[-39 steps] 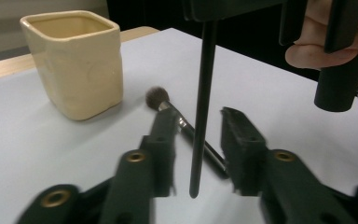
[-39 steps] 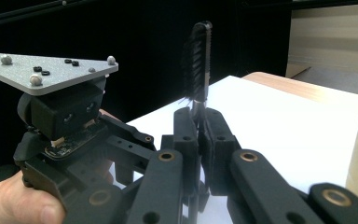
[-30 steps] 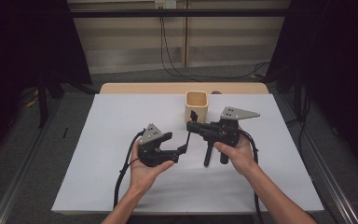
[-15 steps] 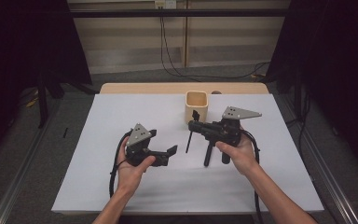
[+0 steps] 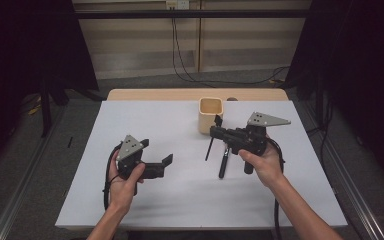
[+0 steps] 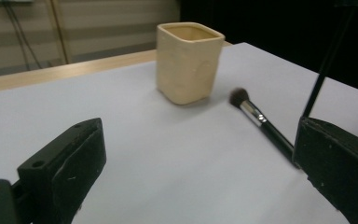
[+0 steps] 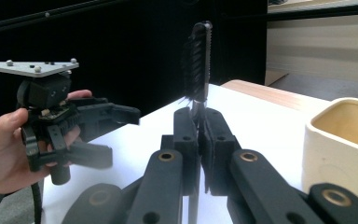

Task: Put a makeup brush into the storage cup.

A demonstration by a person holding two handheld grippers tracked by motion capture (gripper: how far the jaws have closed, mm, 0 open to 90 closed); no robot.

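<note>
Spoolie brush [image 7: 196,60], thin and dark with spiral bristles, stands upright between the pressed-together jaws of the right gripper [image 7: 198,135]; in the high view the same brush [image 5: 209,148] shows as a slim black stick slanting down from that gripper [image 5: 216,131] toward the white table cover [image 5: 190,200]. Right gripper sits at about 3 o'clock from the table centre, held in the person's right hand [image 5: 260,162], its grey plate on top. Beige square cup [image 5: 211,114] stands just beside the gripper's tip, at roughly 12 o'clock on the cover, upright and open-topped; the right gripper view shows its rim [image 7: 345,122] at the 4 o'clock edge. Black-handled makeup brush [image 5: 223,162] lies on the cover near the right hand, at 6 o'clock from the cup; the left gripper view shows its dark bristle head [image 6: 238,96] pointing toward the cup [image 6: 188,60]. Left gripper [image 5: 156,156], held in the left hand [image 5: 122,182] at about 8 o'clock, has just been opening; its jaws stand spread wide with nothing between them, well apart from the brushes.
</note>
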